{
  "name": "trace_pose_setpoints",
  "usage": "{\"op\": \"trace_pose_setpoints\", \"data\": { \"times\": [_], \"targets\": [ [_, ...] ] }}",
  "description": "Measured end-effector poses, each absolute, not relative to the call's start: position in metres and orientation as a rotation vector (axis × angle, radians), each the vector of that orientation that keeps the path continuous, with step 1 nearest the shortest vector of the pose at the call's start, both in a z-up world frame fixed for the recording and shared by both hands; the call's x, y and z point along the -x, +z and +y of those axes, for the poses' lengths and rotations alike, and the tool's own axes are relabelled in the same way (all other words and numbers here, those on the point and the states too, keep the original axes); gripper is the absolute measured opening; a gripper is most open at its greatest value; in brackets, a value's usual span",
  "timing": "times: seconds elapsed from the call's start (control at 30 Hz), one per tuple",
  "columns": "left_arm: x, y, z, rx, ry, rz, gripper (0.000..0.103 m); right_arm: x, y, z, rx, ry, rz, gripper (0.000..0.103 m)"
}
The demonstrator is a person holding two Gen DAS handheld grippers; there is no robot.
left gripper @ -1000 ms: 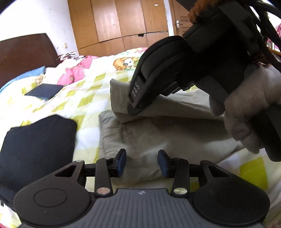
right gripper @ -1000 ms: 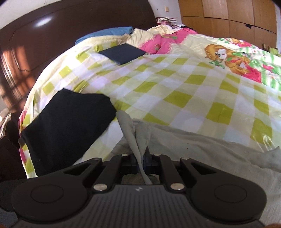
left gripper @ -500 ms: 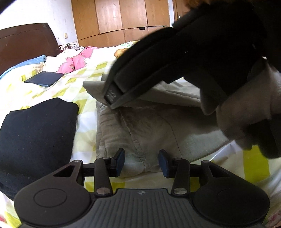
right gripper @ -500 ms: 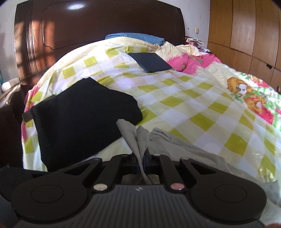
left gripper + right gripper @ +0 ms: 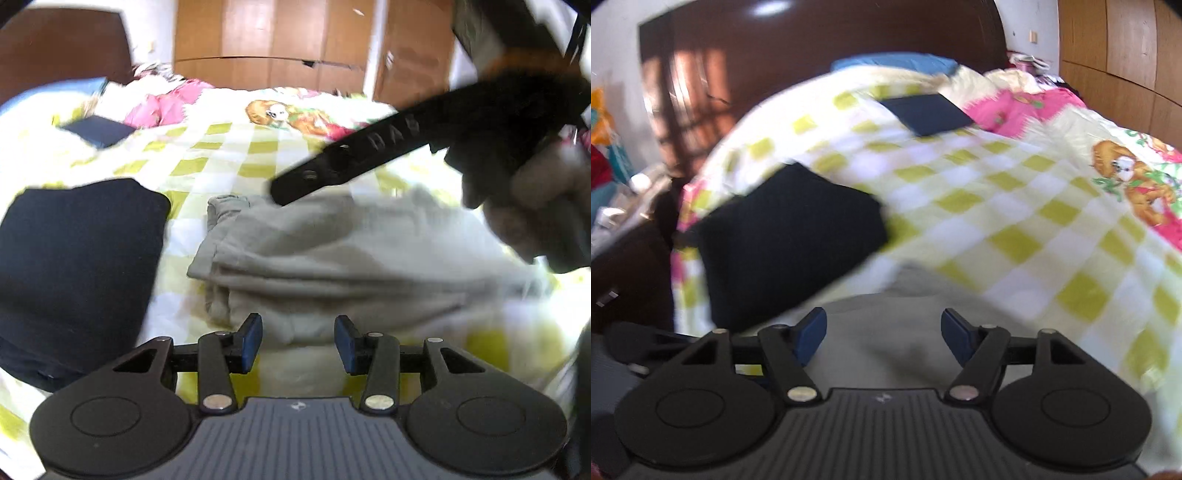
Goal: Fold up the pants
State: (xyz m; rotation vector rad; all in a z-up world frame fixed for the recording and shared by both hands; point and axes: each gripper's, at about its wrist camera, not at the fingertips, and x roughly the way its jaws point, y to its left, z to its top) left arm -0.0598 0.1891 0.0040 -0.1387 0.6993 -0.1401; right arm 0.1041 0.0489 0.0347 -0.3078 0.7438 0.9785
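Just right of the folded black garment [image 5: 74, 273] on the bed, the grey pants [image 5: 332, 266] lie doubled over, the right gripper [image 5: 882, 338] opening with its pinched fold now dropped, the left gripper [image 5: 298, 343] half-open and empty, so this fold looks done.

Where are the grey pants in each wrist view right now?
Left wrist: the grey pants lie folded at centre, beyond the left gripper.
Right wrist: only a blurred grey patch at bottom centre, between the opening fingers of the right gripper.
Shared landmark: the folded black garment, left of the pants.
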Motion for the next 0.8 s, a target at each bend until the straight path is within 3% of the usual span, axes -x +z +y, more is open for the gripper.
{"op": "trace_pose_setpoints", "data": {
  "times": [0.27, 0.33, 0.4, 0.43, 0.5, 0.8],
  "targets": [
    [0.036, -0.011, 0.205, 0.359, -0.063, 0.715, 0.060, -0.195, -0.017, 0.062, 0.103, 1.138, 1.144, 0.069],
    [0.030, -0.011, 0.204, 0.382, -0.064, 0.706, 0.067, -0.198, -0.028, 0.069, 0.082, 1.179, 1.181, 0.056],
    [0.026, -0.012, 0.201, 0.381, -0.049, 0.706, 0.067, -0.198, -0.038, 0.075, 0.098, 1.182, 1.220, 0.017],
    [0.025, -0.012, 0.200, 0.374, -0.034, 0.702, 0.067, -0.198, -0.040, 0.076, 0.104, 1.176, 1.227, 0.011],
    [0.030, -0.005, 0.194, 0.353, 0.003, 0.671, 0.056, -0.195, -0.030, 0.072, 0.107, 1.193, 1.183, 0.007],
    [0.027, -0.002, 0.172, 0.403, -0.118, 0.663, 0.040, -0.173, 0.067, 0.079, 0.384, 1.304, 0.873, 0.006]
  ]
}}
